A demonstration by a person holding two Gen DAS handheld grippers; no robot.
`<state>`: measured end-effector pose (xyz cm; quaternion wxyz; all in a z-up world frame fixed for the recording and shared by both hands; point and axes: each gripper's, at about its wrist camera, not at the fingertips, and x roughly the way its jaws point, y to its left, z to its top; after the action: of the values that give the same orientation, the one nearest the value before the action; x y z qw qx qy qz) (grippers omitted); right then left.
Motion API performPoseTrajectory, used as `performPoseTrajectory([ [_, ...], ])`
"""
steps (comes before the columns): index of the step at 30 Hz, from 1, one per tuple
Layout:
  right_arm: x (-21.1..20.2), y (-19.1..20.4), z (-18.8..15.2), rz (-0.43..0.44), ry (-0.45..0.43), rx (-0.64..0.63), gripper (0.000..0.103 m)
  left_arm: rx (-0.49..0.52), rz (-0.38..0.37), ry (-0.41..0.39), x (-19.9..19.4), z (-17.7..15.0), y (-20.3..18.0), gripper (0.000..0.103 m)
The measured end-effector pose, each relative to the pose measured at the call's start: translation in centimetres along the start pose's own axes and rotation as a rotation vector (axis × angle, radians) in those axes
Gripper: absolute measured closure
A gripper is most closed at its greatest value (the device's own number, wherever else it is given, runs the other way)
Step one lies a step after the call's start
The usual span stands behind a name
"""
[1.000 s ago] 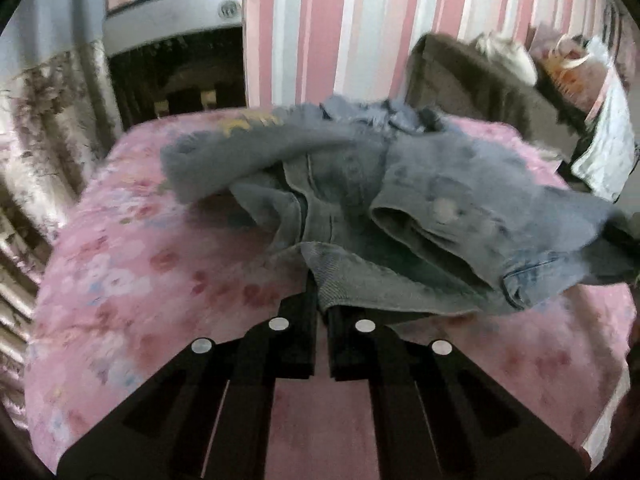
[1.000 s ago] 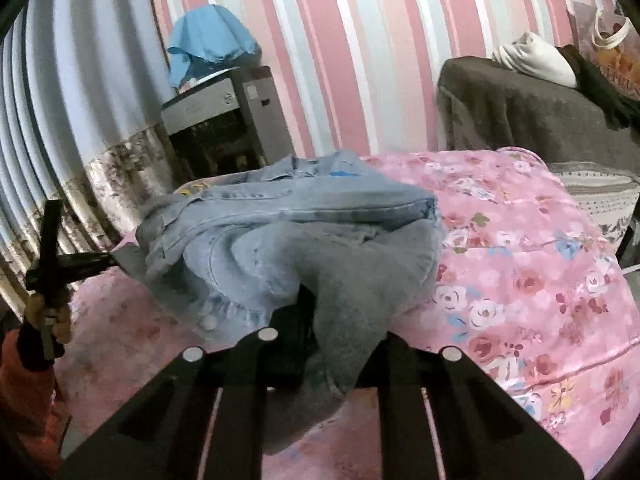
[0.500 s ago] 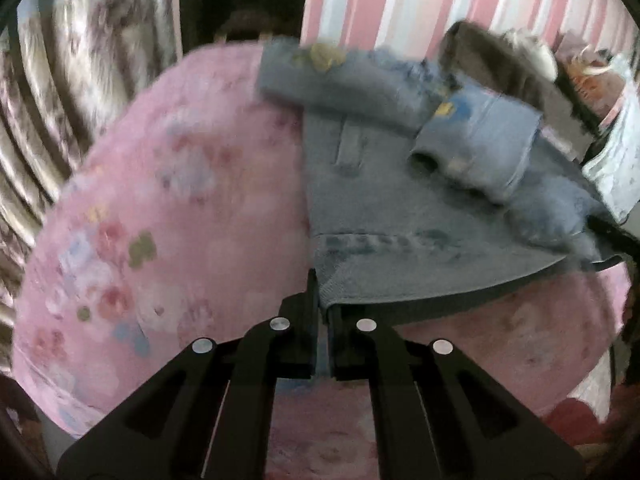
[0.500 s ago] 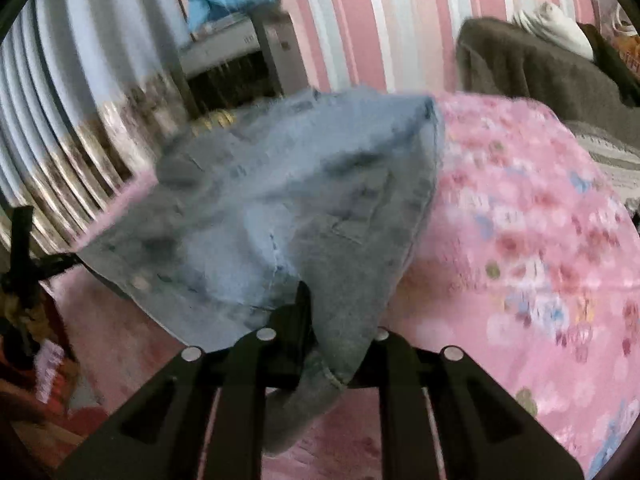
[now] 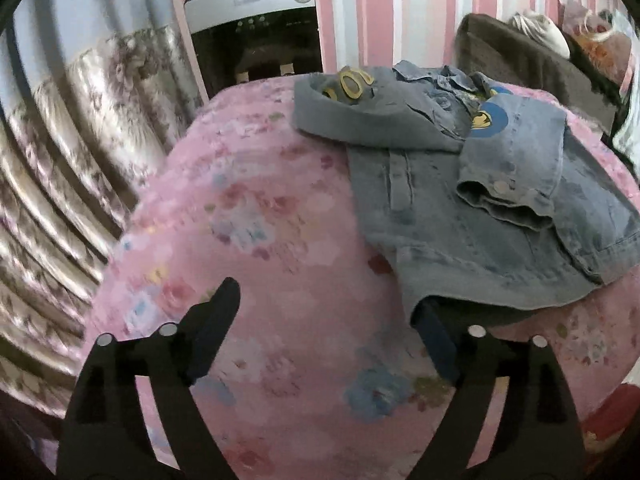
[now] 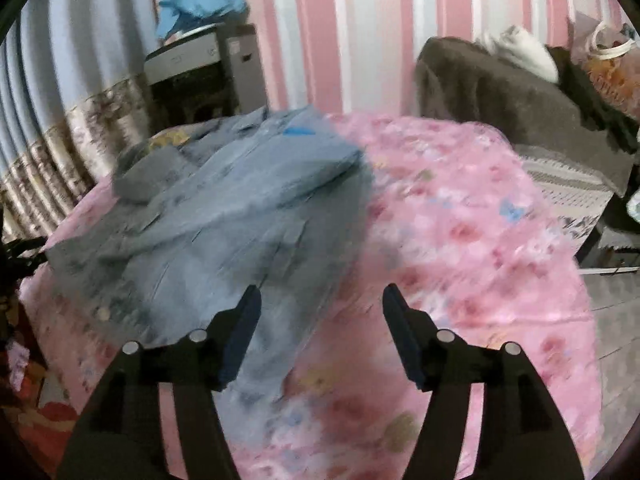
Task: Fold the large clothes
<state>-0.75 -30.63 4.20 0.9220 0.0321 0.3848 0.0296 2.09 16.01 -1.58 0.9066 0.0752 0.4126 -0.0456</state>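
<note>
A blue denim jacket [image 5: 460, 216] lies spread on the pink floral bed cover [image 5: 260, 240], one sleeve cuff [image 5: 508, 196] folded over its body and the hood with yellow letters at the far side. My left gripper [image 5: 324, 312] is open and empty, its right finger at the jacket's near hem. In the right wrist view the jacket [image 6: 224, 216] lies left of centre on the cover [image 6: 460, 220]. My right gripper [image 6: 320, 308] is open and empty, its left finger over the jacket's near hem.
A black and silver appliance [image 5: 256, 24] stands beyond the bed against the striped wall, with a blue cloth [image 6: 200, 0] on top. A brown-covered seat [image 6: 500, 92] with a white item stands at the back right. Curtains [image 5: 60, 140] hang at the left.
Both grippers were shut on the jacket's hem and pulled it flat toward the near edge. Both have now opened and let the hem go; the jacket lies on the bed.
</note>
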Motion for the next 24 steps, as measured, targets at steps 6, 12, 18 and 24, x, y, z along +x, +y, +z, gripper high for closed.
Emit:
performPoseTrajectory([
  [6,0.1,-0.8,2.7,-0.07,-0.064,-0.012,0.023,0.075,-0.004,0.046,0.4,-0.8,0.3,0.008],
  [12,2.9,0.1,5.2,-0.055,-0.047,-0.07,0.023,0.12,-0.011,0.109,1.3,-3.3,0.5,0.007],
  [18,5.7,1.6,7.1,-0.038,-0.045,-0.107,0.023,0.003,0.094,0.11,1.2,-3.8,4.9,0.005],
  [24,8.7,3.7,9.3,-0.01,-0.042,-0.144,0.022,-0.12,0.094,0.034,2.5,1.0,8.1,0.004],
])
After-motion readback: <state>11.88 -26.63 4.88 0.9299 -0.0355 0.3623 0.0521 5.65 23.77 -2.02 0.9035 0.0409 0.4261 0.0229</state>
